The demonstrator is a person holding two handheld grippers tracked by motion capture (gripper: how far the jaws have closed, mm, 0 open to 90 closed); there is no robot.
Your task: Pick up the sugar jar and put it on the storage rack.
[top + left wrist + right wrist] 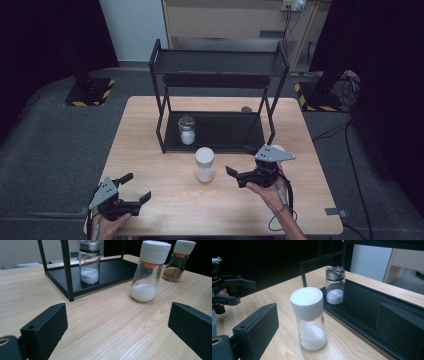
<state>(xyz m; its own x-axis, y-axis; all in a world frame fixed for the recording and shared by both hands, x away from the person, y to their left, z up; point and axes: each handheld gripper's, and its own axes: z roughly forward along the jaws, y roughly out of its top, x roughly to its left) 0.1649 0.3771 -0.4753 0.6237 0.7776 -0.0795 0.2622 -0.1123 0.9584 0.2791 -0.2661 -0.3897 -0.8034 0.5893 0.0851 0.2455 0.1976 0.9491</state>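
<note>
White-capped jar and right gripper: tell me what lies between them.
Nothing but bare table. In the high view the right gripper sits just right of the white-capped jar; the right gripper view shows the jar standing between the open jaws, untouched.

Left claw [138, 188] held low at the near left, jaws spread wide, nothing between them. Right claw [240, 162] held farther forward at the right, jaws likewise wide apart and empty, pointing left. Both hands grip from below.
</note>
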